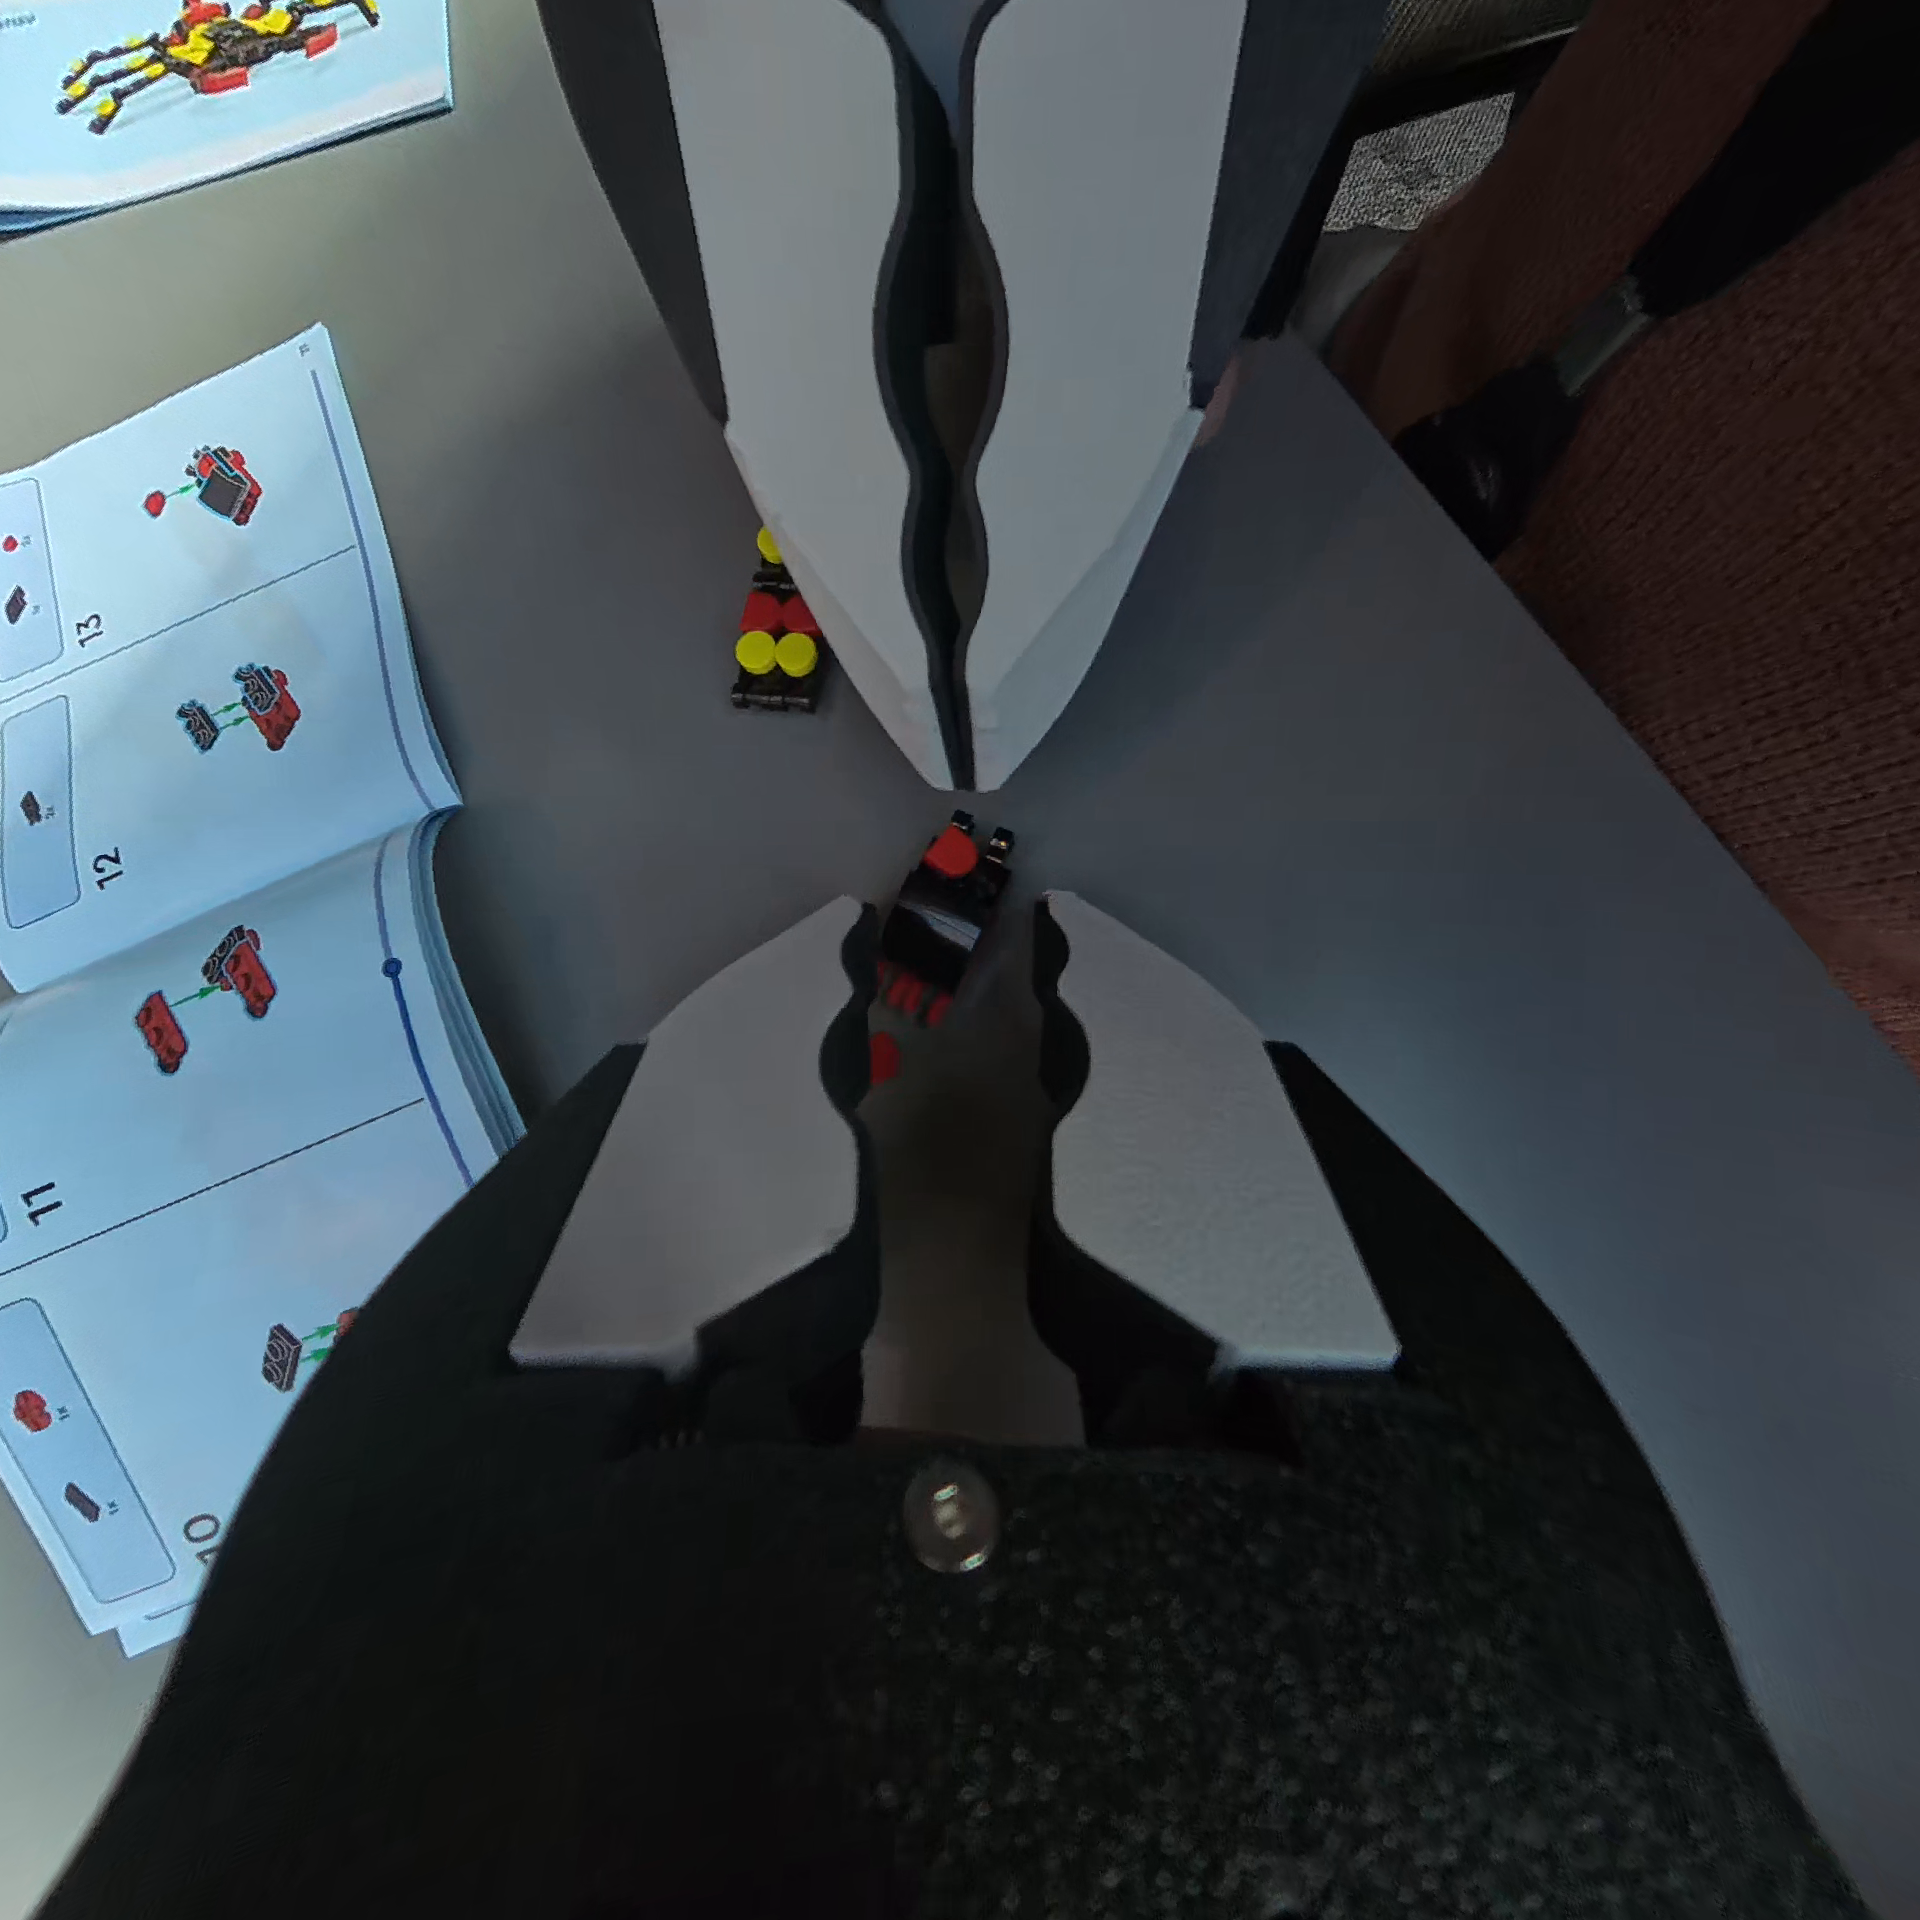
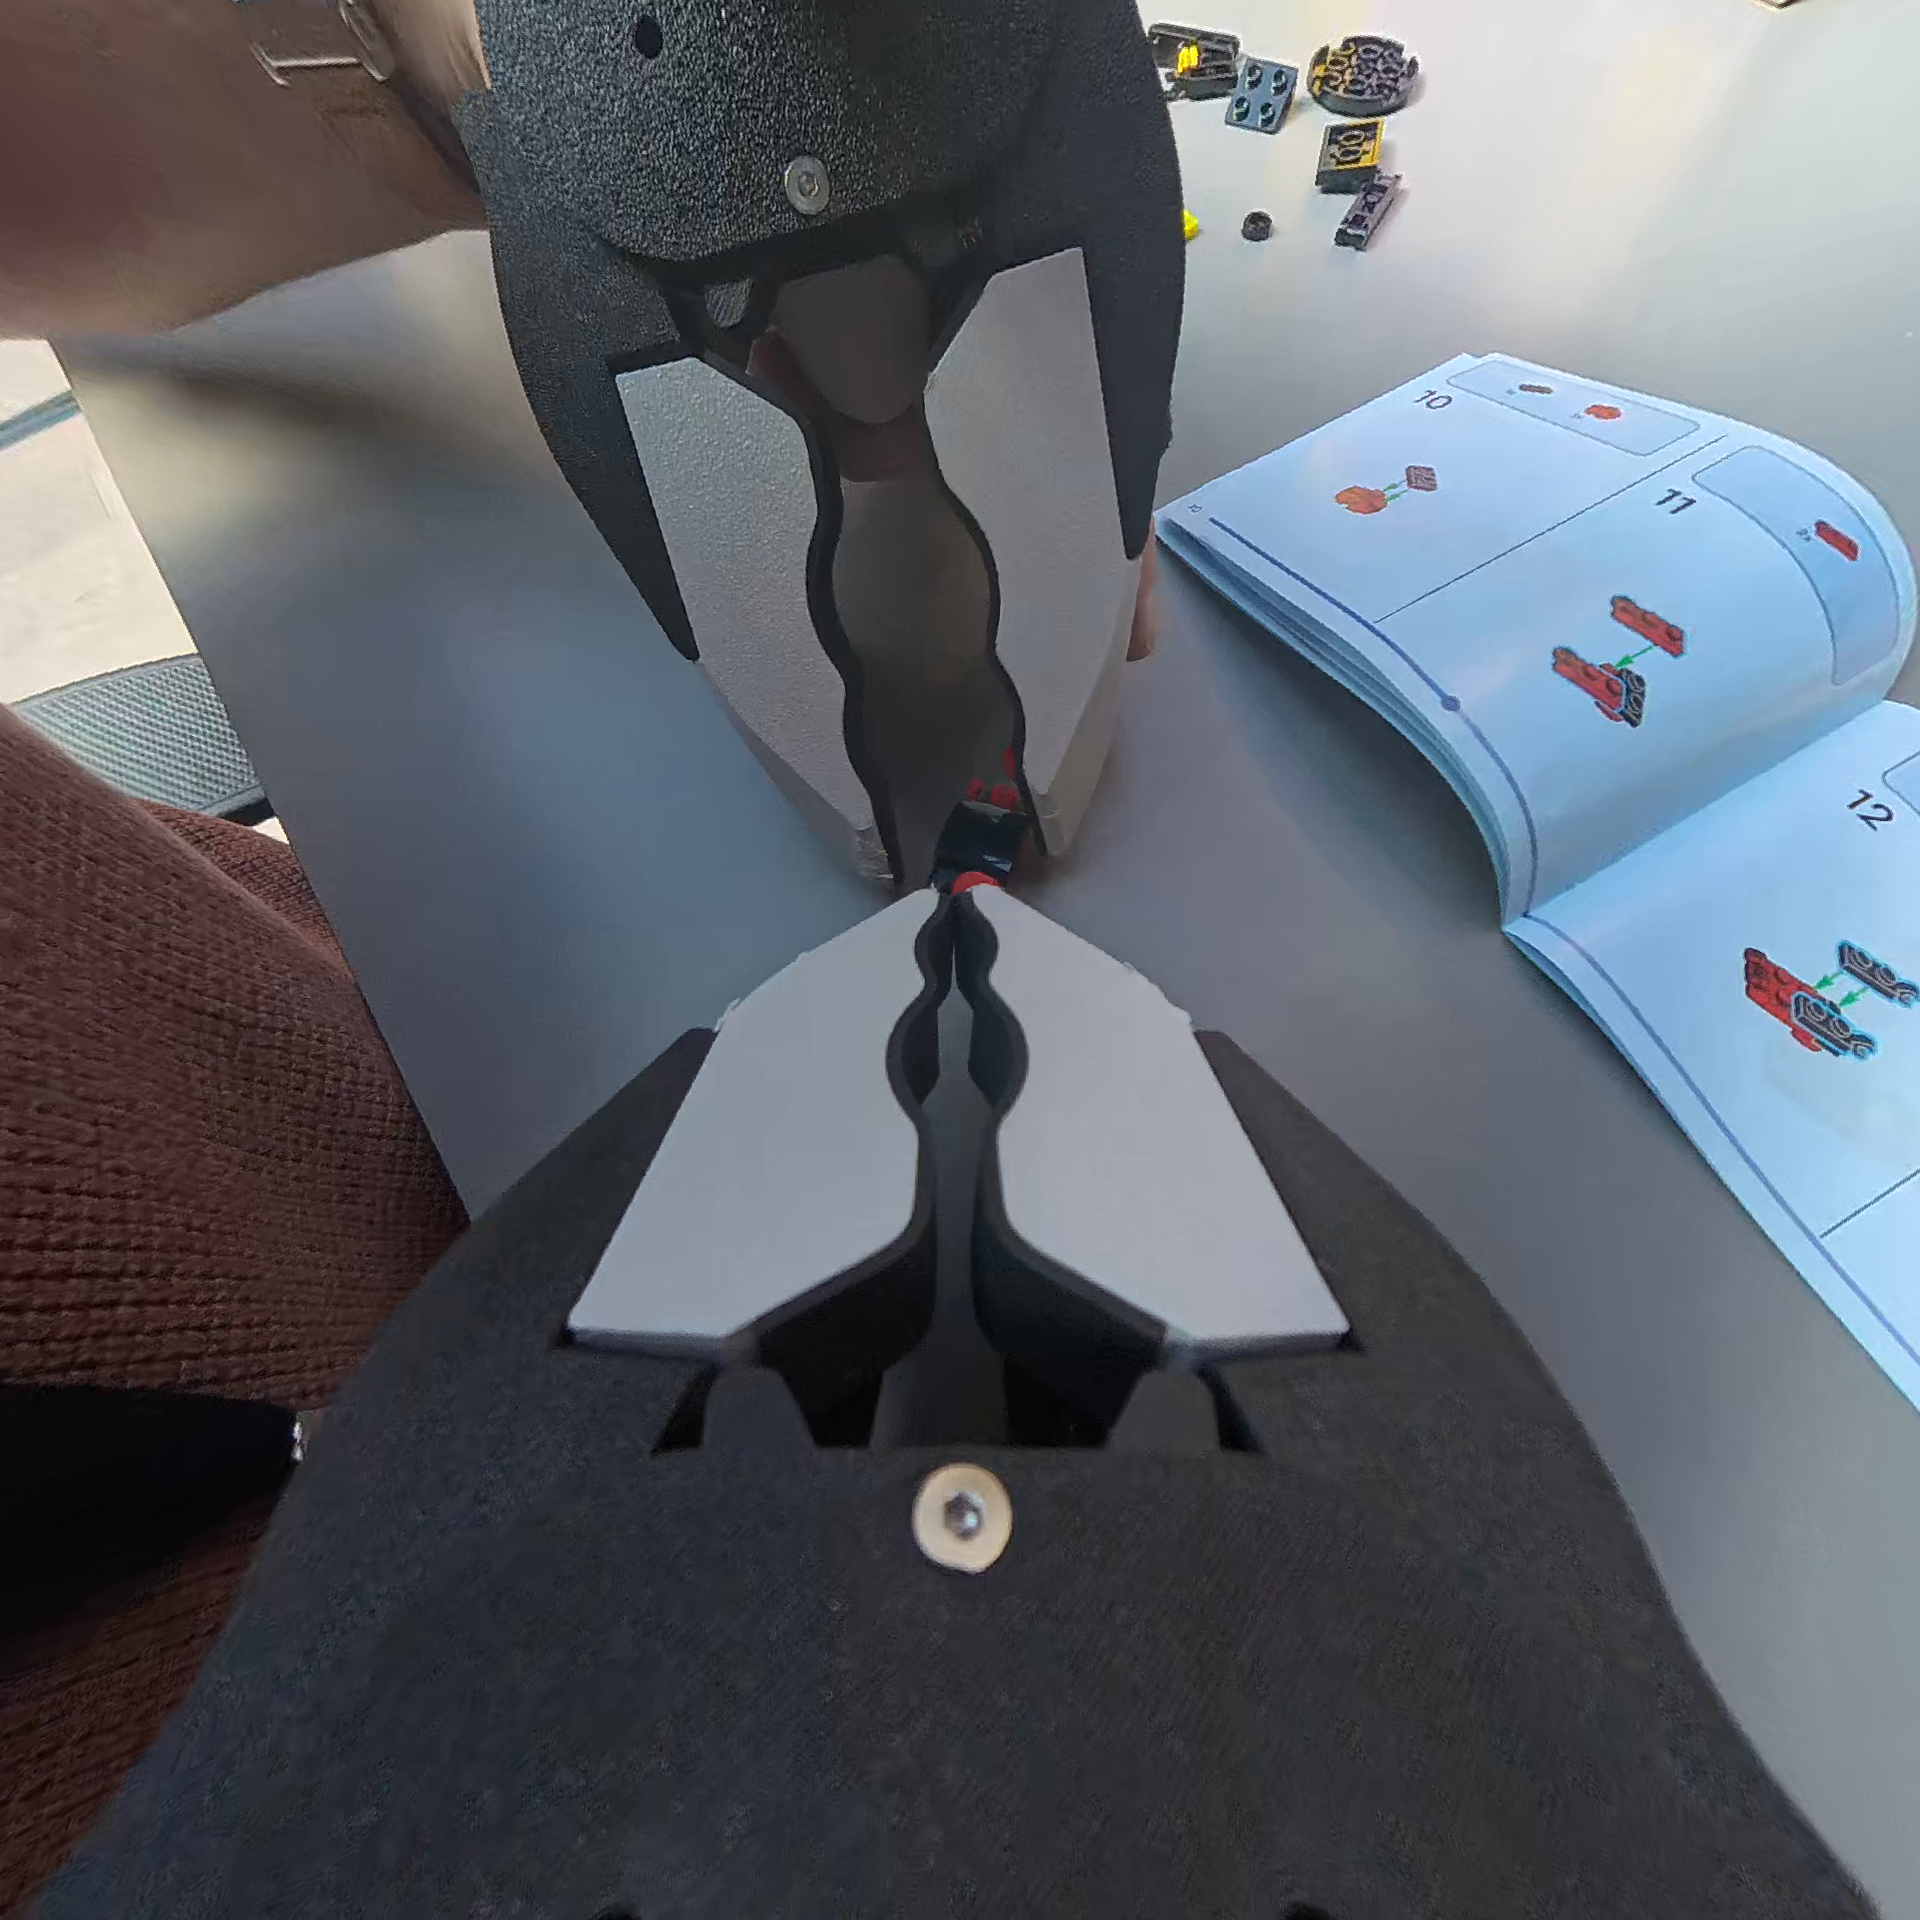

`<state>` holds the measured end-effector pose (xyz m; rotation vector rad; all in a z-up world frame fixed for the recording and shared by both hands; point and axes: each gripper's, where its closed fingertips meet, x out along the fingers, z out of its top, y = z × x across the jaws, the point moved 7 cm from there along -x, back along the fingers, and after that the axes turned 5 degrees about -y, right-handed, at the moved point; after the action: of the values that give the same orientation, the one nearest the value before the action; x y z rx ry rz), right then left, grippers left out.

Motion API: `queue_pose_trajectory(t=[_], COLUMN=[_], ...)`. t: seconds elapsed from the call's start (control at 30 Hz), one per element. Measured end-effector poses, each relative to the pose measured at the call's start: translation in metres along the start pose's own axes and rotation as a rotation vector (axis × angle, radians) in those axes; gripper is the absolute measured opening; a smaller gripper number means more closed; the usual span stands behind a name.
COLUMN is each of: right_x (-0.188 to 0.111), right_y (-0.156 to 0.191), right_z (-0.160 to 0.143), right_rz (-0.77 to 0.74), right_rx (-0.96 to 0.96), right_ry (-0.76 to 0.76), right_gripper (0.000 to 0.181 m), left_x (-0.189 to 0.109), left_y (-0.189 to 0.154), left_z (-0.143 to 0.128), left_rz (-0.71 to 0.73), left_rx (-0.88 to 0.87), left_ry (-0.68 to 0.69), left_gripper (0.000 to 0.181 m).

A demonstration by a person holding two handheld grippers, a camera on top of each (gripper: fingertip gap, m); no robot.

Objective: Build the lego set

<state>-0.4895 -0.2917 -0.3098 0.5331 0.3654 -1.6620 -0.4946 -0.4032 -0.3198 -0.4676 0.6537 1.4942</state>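
Note:
My left gripper [image 1: 954, 902] is shut on a small red and black lego assembly [image 1: 940, 914], held just above the grey table [image 1: 1299, 831]. A red round stud and two black clips on it point away from me. My right gripper [image 2: 953, 902] is shut, and its tips meet the assembly [image 2: 982, 831] head-on. In the left wrist view the right gripper [image 1: 961, 781] comes in from the top. I cannot tell whether it pinches a part. A second small build with yellow and red round studs [image 1: 774, 644] lies on the table beside the right gripper.
An open instruction booklet [image 1: 208, 831] lies left of the grippers and shows in the right wrist view [image 2: 1662, 727]. A second booklet [image 1: 208, 83] lies farther off. Several loose lego pieces [image 2: 1309, 104] lie at the far side. The table edge [image 1: 1455, 582] and a brown sleeve [image 2: 156, 1039] are close. The tips of both grippers are at nearly the same place.

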Motion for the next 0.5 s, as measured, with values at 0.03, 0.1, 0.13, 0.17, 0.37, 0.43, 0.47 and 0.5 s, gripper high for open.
queue_pose_trajectory(t=[0.03, 0.1, 0.13, 0.17, 0.37, 0.43, 0.47, 0.5], right_x=[0.001, 0.004, 0.006, 0.008, 0.012, 0.012, 0.013, 0.013], right_y=[0.0, -0.001, -0.001, -0.001, -0.003, -0.003, -0.003, -0.003], right_z=[0.001, 0.001, 0.001, 0.001, 0.001, 0.001, 0.001, 0.0], right_rz=[-0.002, -0.001, -0.004, -0.009, -0.015, -0.005, 0.004, 0.009], right_rx=[-0.006, -0.015, -0.023, -0.037, -0.046, -0.033, -0.025, -0.02], right_ry=[0.004, 0.01, 0.019, 0.035, 0.054, 0.049, 0.049, 0.051], right_gripper=[0.0, 0.0, 0.0, 0.0, 0.0, 0.0, 0.0, 0.0], left_x=[-0.001, -0.001, -0.001, -0.001, 0.0, 0.001, 0.001, 0.001], left_y=[-0.001, -0.001, -0.001, -0.002, -0.002, -0.002, -0.002, -0.002], left_z=[0.0, 0.0, 0.0, -0.001, -0.002, -0.002, -0.002, -0.002], left_rz=[0.005, 0.012, 0.015, 0.013, -0.005, -0.014, -0.017, -0.018], left_rx=[-0.004, -0.009, -0.012, -0.013, -0.011, -0.01, -0.01, -0.009], left_ry=[-0.005, -0.02, -0.021, -0.02, -0.023, -0.026, -0.026, -0.025], left_gripper=[0.027, 0.025, 0.025, 0.025, 0.022, 0.021, 0.021, 0.021])
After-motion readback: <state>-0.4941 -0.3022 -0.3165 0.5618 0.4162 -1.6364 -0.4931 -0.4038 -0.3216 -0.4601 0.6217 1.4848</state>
